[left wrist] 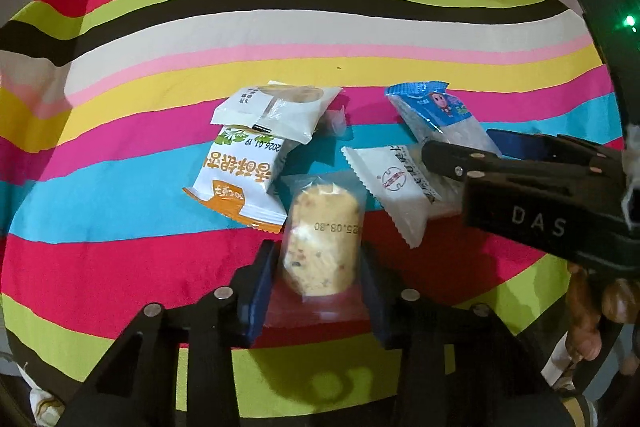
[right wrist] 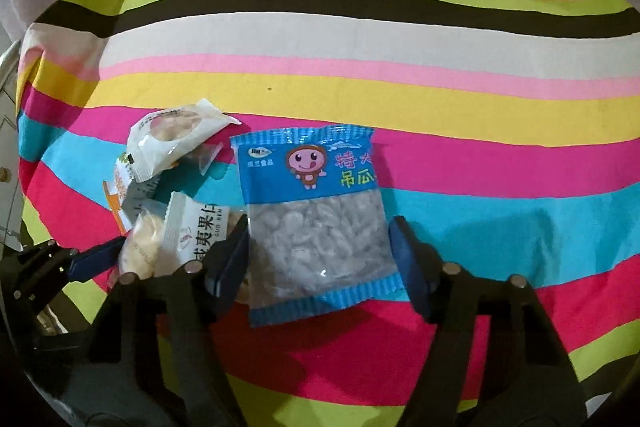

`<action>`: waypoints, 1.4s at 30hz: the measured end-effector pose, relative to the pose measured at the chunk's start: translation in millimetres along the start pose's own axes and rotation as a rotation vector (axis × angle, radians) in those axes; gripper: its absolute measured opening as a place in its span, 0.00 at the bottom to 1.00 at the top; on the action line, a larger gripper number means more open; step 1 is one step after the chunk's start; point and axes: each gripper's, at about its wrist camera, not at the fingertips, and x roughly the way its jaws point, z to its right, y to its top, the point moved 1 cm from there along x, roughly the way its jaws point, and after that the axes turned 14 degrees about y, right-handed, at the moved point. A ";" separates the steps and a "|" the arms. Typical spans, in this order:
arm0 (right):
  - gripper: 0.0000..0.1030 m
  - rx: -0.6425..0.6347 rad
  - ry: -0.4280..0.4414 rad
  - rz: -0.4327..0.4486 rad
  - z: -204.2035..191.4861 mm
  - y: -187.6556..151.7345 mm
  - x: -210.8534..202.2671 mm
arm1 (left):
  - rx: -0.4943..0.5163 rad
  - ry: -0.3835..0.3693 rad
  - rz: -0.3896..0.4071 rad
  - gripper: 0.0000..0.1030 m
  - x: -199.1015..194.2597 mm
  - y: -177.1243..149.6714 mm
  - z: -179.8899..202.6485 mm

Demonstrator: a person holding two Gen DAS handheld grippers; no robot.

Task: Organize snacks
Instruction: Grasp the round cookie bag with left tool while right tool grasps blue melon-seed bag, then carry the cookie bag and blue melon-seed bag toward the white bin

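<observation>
Striped cloth in bright bands covers the counter (left wrist: 320, 39), where a loose cluster of snack packets lies. Both hands are at the picking-up step, each pointing steeply down. The left gripper (left wrist: 319, 269) brackets the clear-wrapped cookie (left wrist: 322, 247), its pads apparently touching the wrapper, though a firm grip is unclear. The right gripper (right wrist: 320, 259) straddles the blue seed packet (right wrist: 316, 223), jaws not yet pressing. Next, each must clamp and lift clear of its neighbours.

Orange-and-white packet (left wrist: 240, 179): "2026.01.19", upside down. Clear-wrapped cake (left wrist: 322, 247): "25.08.30", upside down. Right gripper (left wrist: 456, 163): "DAS" on its body. White packet (right wrist: 196, 231): "GUO REN". Blue seed bag (right wrist: 316, 211): Chinese characters.
</observation>
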 end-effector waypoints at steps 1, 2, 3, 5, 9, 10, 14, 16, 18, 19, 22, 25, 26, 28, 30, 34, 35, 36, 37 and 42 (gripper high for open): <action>0.66 -0.004 -0.003 0.001 -0.1 -0.6 0.0 | 0.000 -0.001 0.001 0.36 -1.7 -1.9 -1.0; 0.65 -0.005 -0.005 0.004 0.4 -1.3 -0.2 | 0.001 -0.002 0.002 0.36 -1.7 -1.8 -0.6; 0.64 -0.001 -0.004 0.007 0.8 -3.3 -2.7 | 0.000 -0.003 0.003 0.36 -1.9 -1.9 -0.4; 0.63 0.010 -0.006 0.015 2.6 -6.1 -5.8 | -0.003 -0.006 0.005 0.36 -4.7 -5.9 0.1; 0.60 0.030 -0.019 0.035 3.8 -17.8 -20.8 | -0.013 0.002 0.022 0.36 -14.1 -12.7 -4.3; 0.60 0.038 -0.019 0.039 5.3 -20.4 -23.4 | -0.011 0.003 0.026 0.36 -15.9 -13.6 -4.7; 0.60 0.062 -0.035 0.059 8.7 -29.9 -34.6 | -0.011 0.008 0.038 0.36 -22.9 -18.1 -8.2; 0.60 0.077 -0.036 0.069 10.2 -31.5 -38.7 | -0.012 0.009 0.043 0.36 -26.5 -20.2 -10.0; 0.60 0.088 -0.043 0.083 9.6 -36.1 -46.5 | -0.012 0.011 0.051 0.36 -32.0 -23.1 -11.4; 0.60 0.088 -0.046 0.088 8.6 -38.9 -50.1 | -0.013 0.011 0.055 0.36 -35.0 -24.8 -12.1; 0.60 0.087 -0.056 0.102 4.3 -45.1 -58.8 | -0.015 0.010 0.062 0.36 -44.7 -31.6 -14.1; 0.60 0.086 -0.062 0.115 0.4 -50.6 -67.4 | -0.020 0.008 0.071 0.36 -54.4 -38.2 -16.4; 0.60 0.088 -0.064 0.120 -1.0 -53.3 -71.5 | -0.021 0.006 0.073 0.36 -57.7 -40.4 -17.3; 0.60 0.095 -0.063 0.128 -2.3 -55.7 -73.5 | -0.023 0.005 0.078 0.36 -64.3 -44.8 -18.3; 0.60 0.103 -0.066 0.134 -2.5 -59.9 -77.0 | -0.023 0.001 0.082 0.36 -70.2 -48.6 -18.8; 0.60 0.117 -0.070 0.142 -2.2 -70.2 -85.2 | -0.020 -0.011 0.088 0.36 -79.9 -53.6 -16.6; 0.60 0.121 -0.072 0.143 -2.3 -73.3 -88.3 | -0.018 -0.016 0.088 0.36 -82.2 -55.6 -15.9; 0.60 0.124 -0.072 0.144 -1.8 -76.4 -91.4 | -0.016 -0.020 0.091 0.36 -85.9 -58.5 -14.9; 0.60 0.128 -0.074 0.145 -1.3 -79.3 -93.6 | -0.015 -0.022 0.092 0.36 -88.1 -58.9 -13.1; 0.60 0.138 -0.081 0.146 0.1 -98.8 -112.7 | 0.004 -0.037 0.102 0.36 -99.9 -65.5 -2.2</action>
